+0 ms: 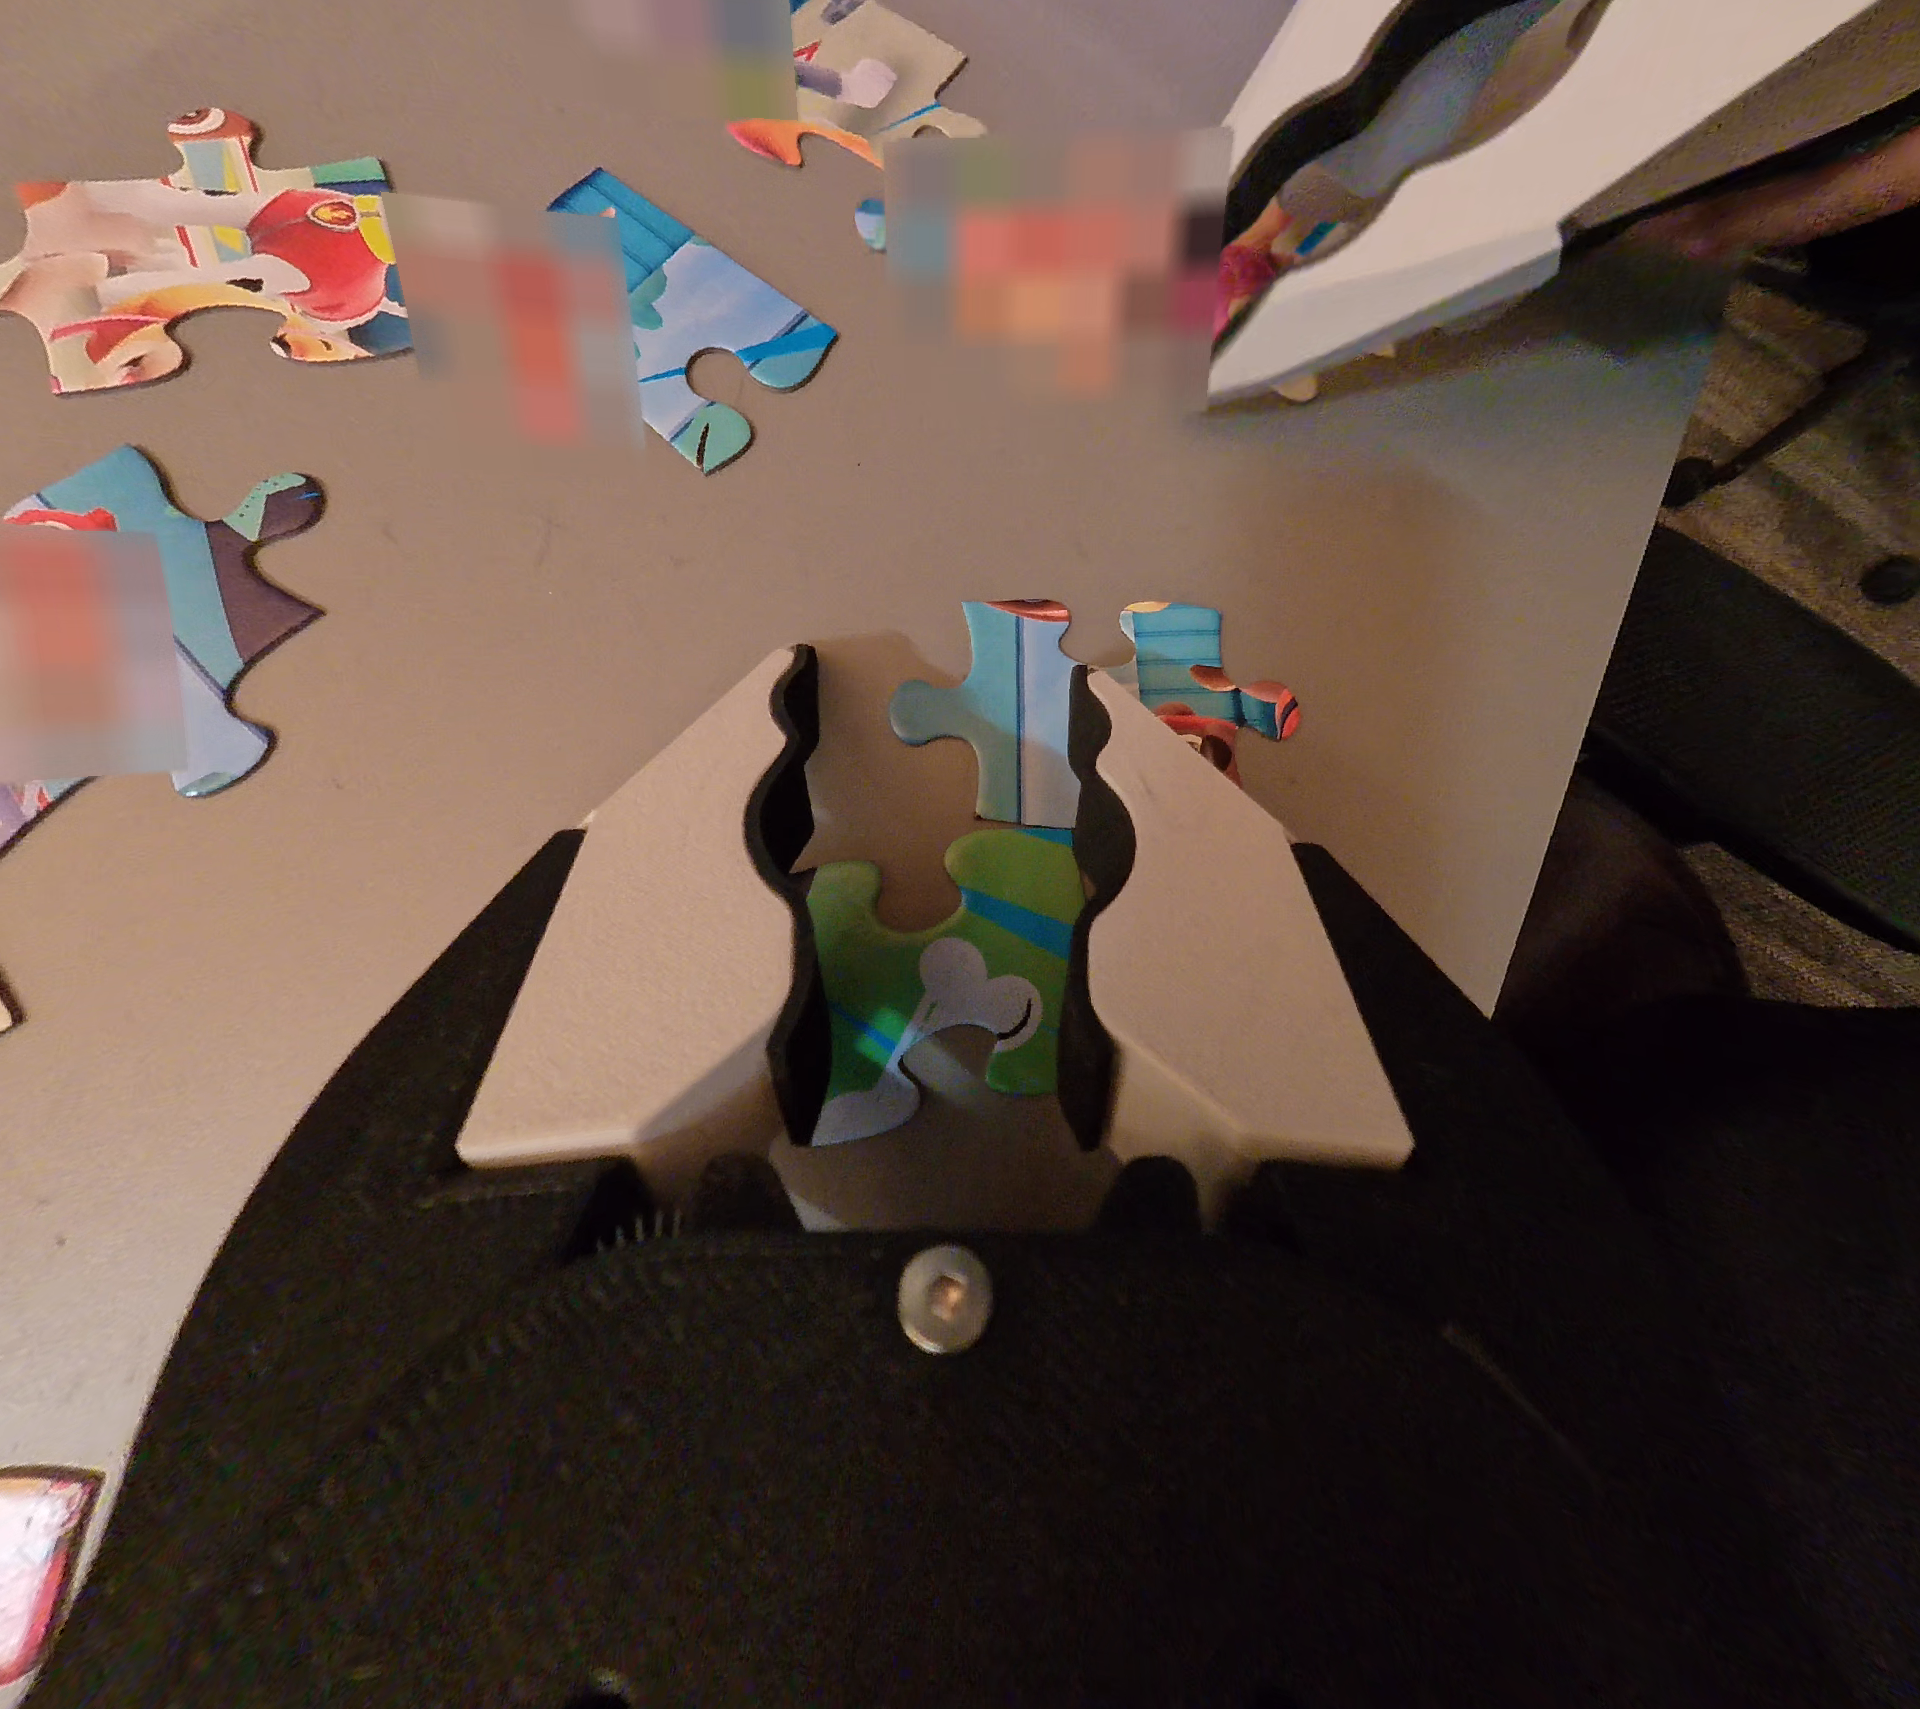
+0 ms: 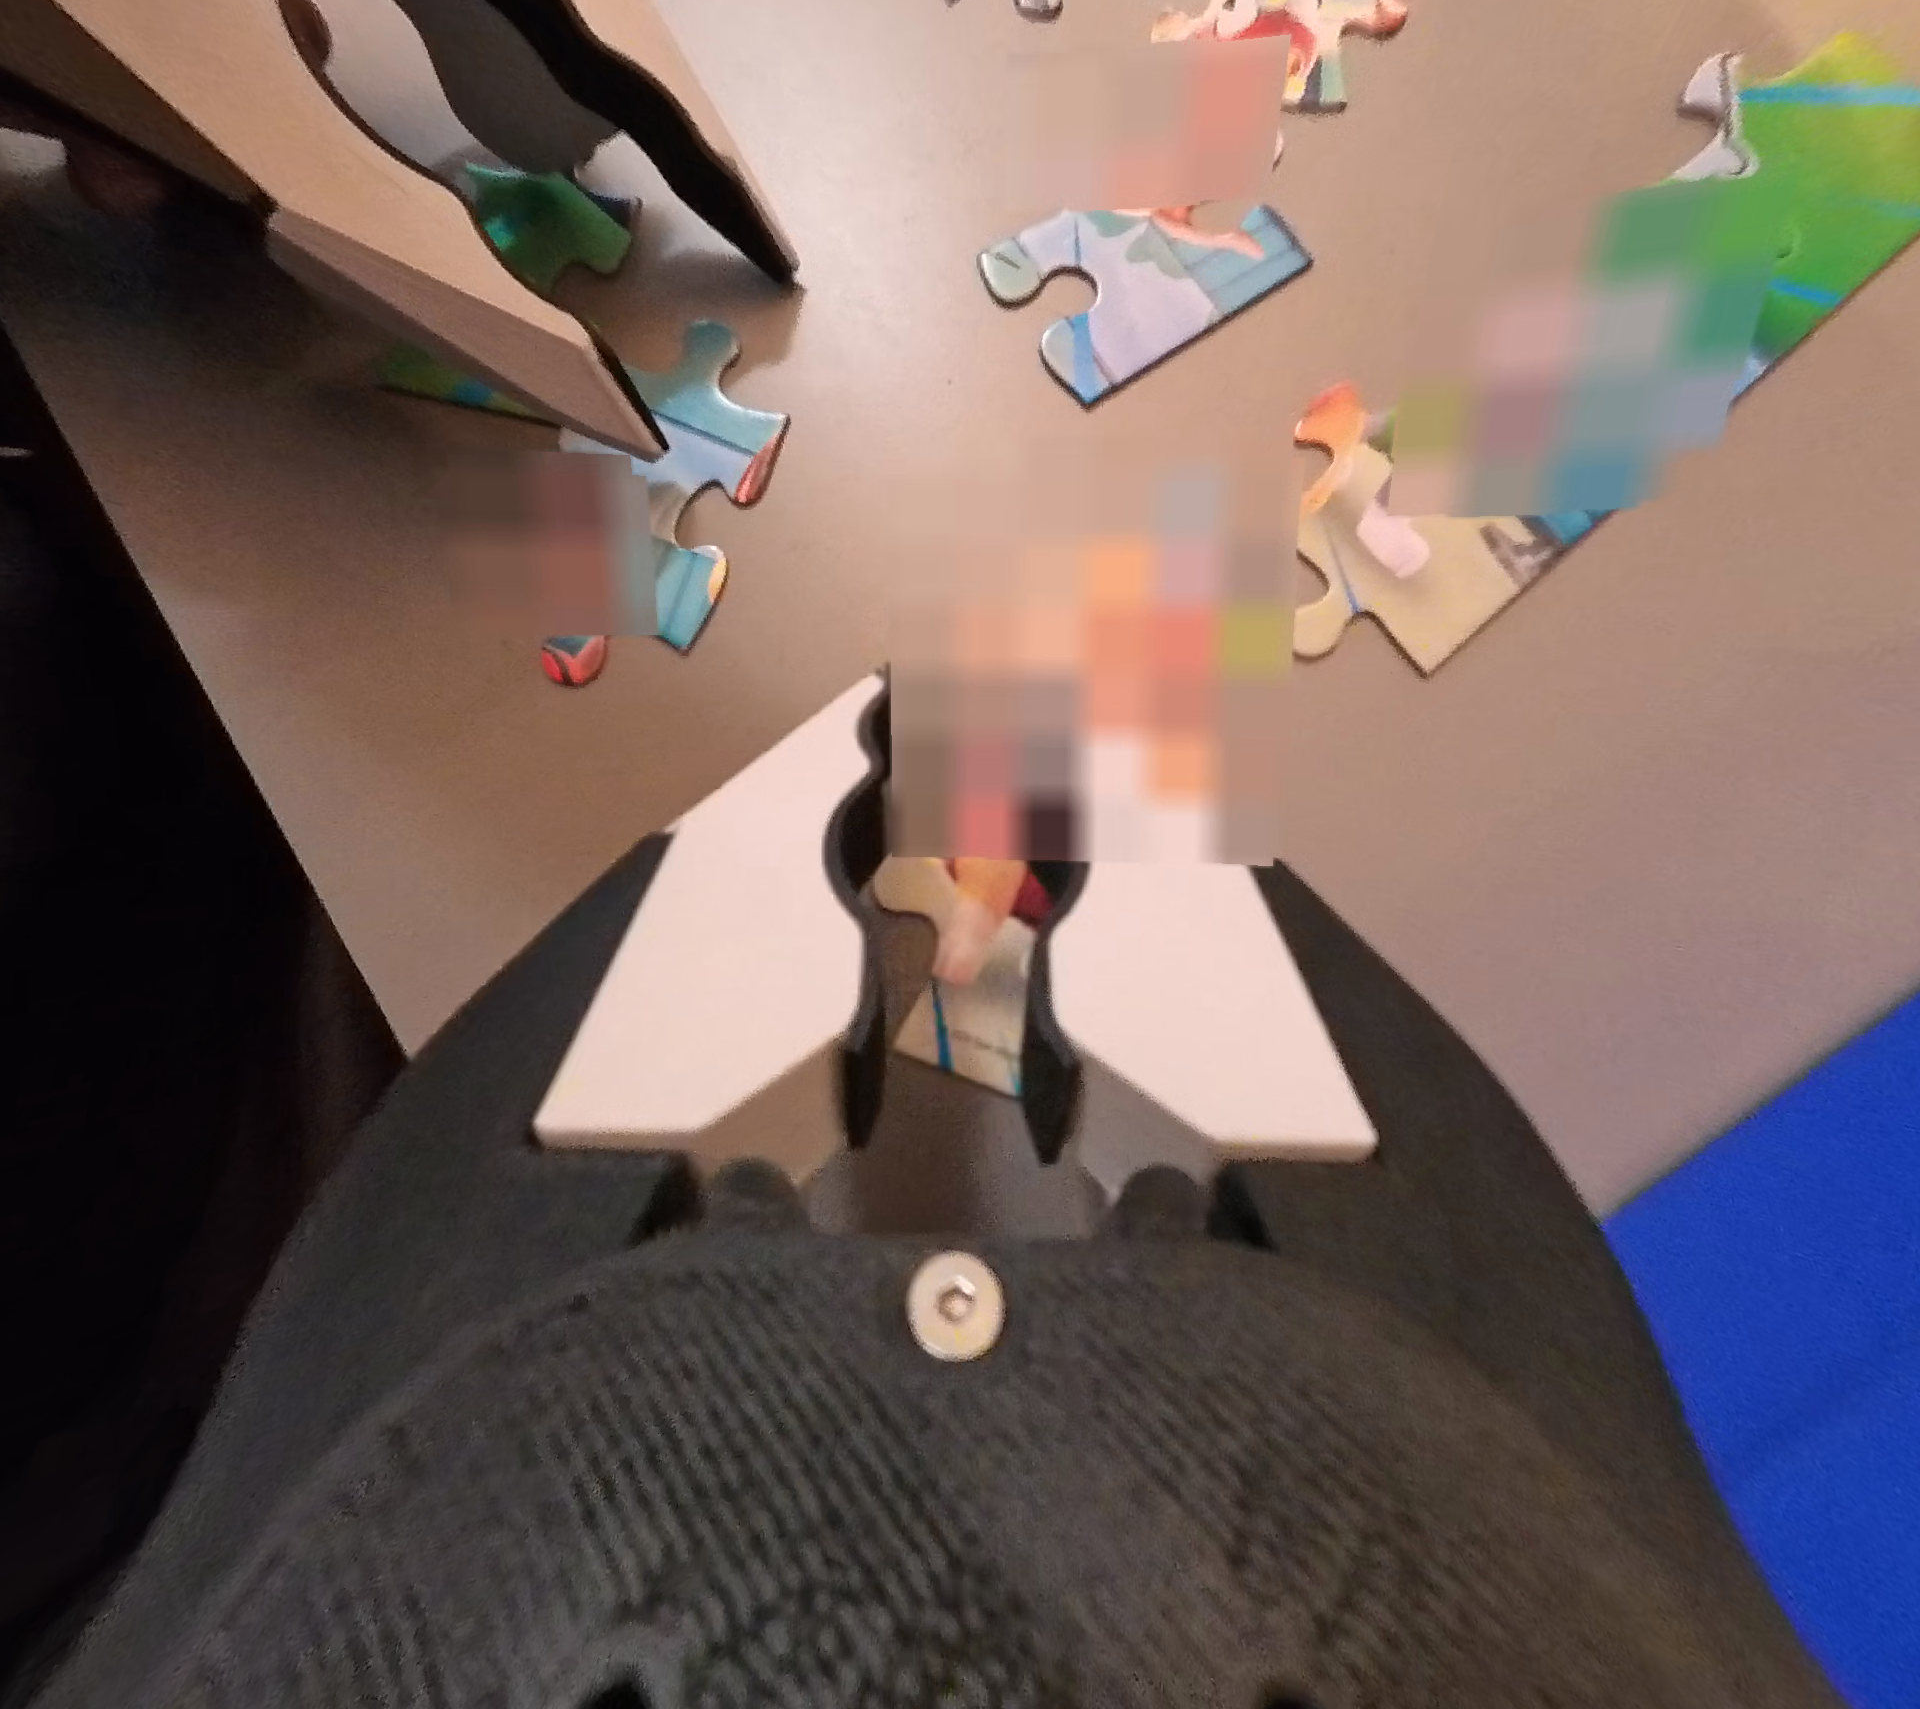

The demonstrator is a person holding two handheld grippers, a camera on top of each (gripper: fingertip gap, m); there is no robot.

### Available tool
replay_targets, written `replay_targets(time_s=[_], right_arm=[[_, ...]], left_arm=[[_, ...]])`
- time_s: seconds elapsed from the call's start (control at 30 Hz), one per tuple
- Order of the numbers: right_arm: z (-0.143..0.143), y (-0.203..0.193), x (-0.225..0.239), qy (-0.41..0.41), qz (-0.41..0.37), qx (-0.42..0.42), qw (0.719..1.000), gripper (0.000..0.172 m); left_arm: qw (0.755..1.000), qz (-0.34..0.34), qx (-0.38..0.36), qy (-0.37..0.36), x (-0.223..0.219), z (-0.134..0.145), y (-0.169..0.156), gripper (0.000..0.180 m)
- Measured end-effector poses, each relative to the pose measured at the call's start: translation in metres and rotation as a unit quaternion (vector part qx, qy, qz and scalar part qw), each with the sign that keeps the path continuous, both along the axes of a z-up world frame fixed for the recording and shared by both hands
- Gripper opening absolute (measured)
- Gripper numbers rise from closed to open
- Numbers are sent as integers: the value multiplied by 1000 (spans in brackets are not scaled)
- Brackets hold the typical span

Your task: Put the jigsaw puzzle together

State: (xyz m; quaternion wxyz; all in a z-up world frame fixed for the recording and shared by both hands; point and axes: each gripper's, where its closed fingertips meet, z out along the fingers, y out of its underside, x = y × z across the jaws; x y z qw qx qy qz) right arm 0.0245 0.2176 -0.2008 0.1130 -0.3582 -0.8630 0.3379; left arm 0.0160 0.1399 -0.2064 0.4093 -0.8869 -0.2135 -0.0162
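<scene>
Cardboard is what lies under both claws: glossy, picture-printed puzzle pieces scattered flat on a grey-beige counter point(image 1: 520, 932). Your left claw point(image 1: 945, 672) stands spread. A green cardboard piece with a white bone shape point(image 1: 935, 963) shows between its fingers near their roots. A pale blue striped cardboard piece point(image 1: 1013, 724) lies between the tips and runs under the right-hand finger. Both look flat on the counter rather than pinched.

Your right claw point(image 2: 977, 755) is narrowed around a cream-and-orange cardboard piece point(image 2: 961, 953) that spans the gap between its black wavy pads. The tips are hidden behind a blurred patch, so I cannot tell whether the pads press on it. Thin pieces like these offer only their edges, so keep the pads square to them.

The counter's edge point(image 1: 1590, 724) runs just to the right of the left claw, with dark floor beyond. Bare counter lies ahead and to its left. Ahead and to the right of the right claw sits a joined block of green and blue pieces point(image 2: 1818, 153). A blue panel point(image 2: 1766, 1347) lies low on its right
</scene>
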Motion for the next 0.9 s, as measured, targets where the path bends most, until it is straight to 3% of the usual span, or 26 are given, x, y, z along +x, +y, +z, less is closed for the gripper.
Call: replay_targets(time_s=[0.13,0.27,0.43,0.6,0.9], right_arm=[[-2,10,2,3,-18,40,999,28],[6,33,7,6,-91,31,995,32],[0,54,20,1,-152,17,988,52],[-9,43,27,5,-142,21,990,65],[-6,-7,106,-26,-70,31,997,50]], left_arm=[[1000,0,0,0,0,0,0,46],[1000,0,1,-2,0,0,0,46],[1000,-1,3,-4,0,0,0,46],[1000,-3,-1,2,1,0,0,47],[1000,-4,-6,9,1,0,0,47]])
